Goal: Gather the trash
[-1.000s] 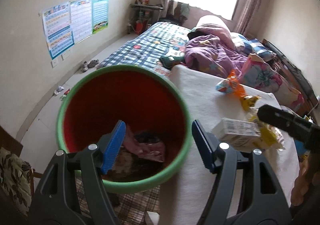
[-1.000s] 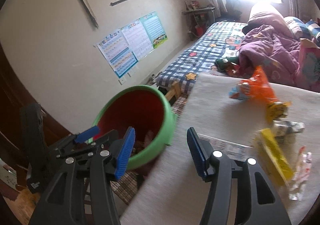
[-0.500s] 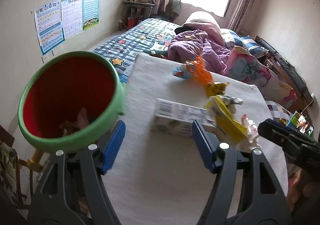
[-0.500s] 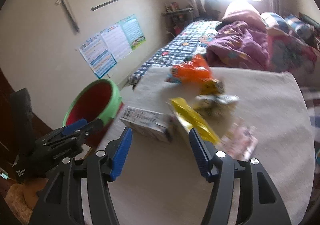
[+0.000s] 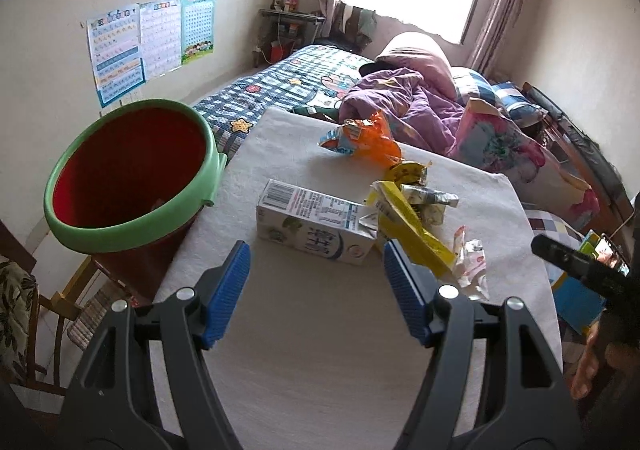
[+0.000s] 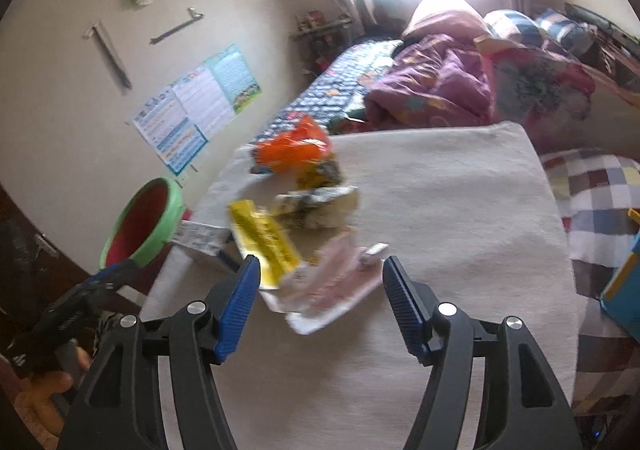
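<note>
Cloth-covered table [image 5: 312, 350] with carton [image 5: 316, 228], wrappers [image 6: 328, 282], beside bucket [image 5: 132, 170].

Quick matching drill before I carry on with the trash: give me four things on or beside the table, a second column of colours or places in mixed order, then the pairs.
Things:
1. bucket
2. milk carton
3. crumpled snack bag
4. long flat wrapper

Descriptions:
A. orange, at the far end of the table
B. yellow, lying beside the carton's right end
C. green rim, red inside, off the table's left edge
D. white box on its side, barcode showing

Pairs: 1-C, 2-D, 3-A, 4-B
</note>
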Demonstrator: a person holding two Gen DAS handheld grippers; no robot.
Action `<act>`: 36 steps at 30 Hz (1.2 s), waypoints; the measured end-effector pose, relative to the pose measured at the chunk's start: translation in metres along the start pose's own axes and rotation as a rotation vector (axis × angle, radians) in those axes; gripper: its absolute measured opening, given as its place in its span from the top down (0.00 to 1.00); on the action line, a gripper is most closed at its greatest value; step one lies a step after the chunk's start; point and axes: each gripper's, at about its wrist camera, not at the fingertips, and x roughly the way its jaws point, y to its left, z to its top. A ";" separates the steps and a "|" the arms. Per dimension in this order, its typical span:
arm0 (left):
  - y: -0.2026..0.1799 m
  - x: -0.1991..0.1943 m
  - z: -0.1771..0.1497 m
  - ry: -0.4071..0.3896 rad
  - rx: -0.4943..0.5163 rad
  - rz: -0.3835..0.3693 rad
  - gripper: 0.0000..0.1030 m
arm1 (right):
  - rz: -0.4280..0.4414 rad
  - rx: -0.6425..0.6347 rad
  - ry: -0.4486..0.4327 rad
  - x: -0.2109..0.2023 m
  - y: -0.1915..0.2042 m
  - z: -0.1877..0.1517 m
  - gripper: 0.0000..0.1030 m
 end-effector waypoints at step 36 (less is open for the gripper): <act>0.025 0.108 0.035 0.151 -0.363 0.080 0.24 | 0.074 0.059 0.133 0.056 0.002 0.004 0.67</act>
